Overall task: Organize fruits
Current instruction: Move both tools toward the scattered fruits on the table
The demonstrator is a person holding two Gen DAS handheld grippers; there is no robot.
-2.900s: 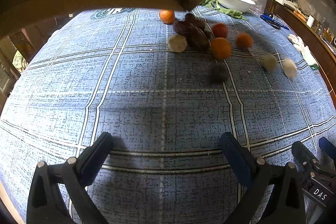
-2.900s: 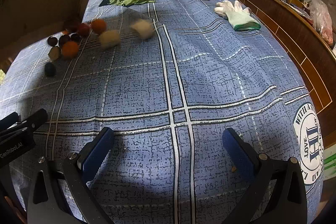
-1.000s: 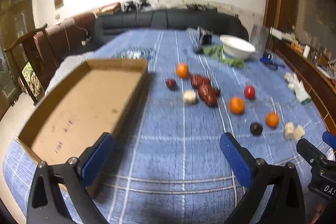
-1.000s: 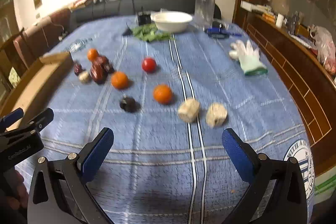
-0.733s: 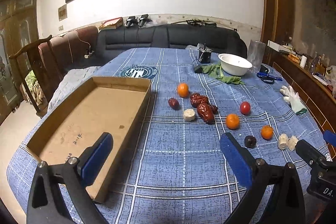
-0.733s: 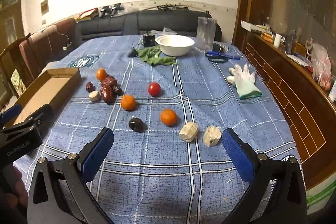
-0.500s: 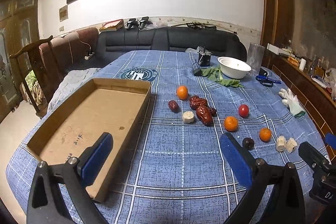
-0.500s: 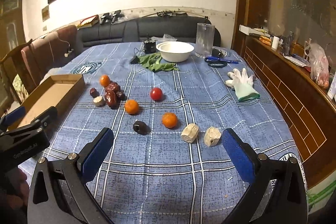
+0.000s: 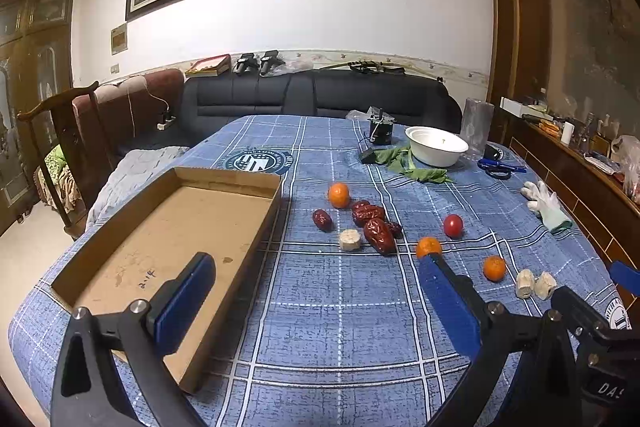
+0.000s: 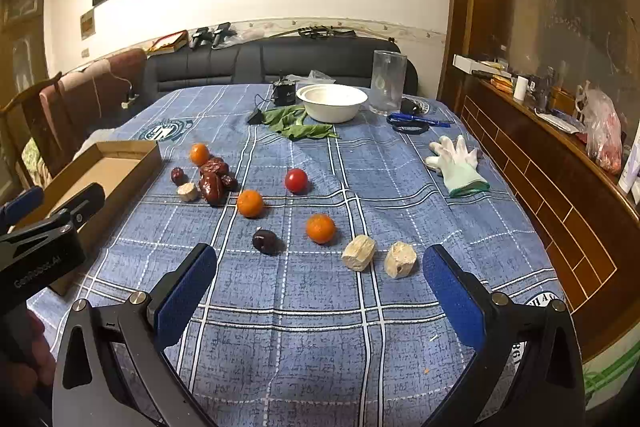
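Note:
Fruits lie loose on the blue checked tablecloth: three oranges [image 10: 250, 203], a red tomato [image 10: 296, 180], a heap of red dates [image 10: 214, 178], a dark plum [image 10: 265, 241] and pale chunks [image 10: 359, 258]. An empty cardboard tray [image 9: 168, 239] lies at the left; it also shows in the right wrist view [image 10: 116, 167]. My left gripper [image 9: 316, 301] is open and empty, held above the table's near edge beside the tray. My right gripper [image 10: 318, 289] is open and empty, just short of the plum and chunks.
At the far end stand a white bowl [image 10: 333, 103], green leaves [image 10: 298, 125], a clear jug [image 10: 389, 81], a small black device [image 10: 284, 93] and blue scissors [image 10: 414, 125]. A white glove [image 10: 458, 163] lies at the right. A wooden sideboard [image 10: 560, 163] runs along the right.
Both grippers have risen and pulled back from the table, so the view widened from close cloth to the whole table. The tray came to rest at the left. Both stay open.

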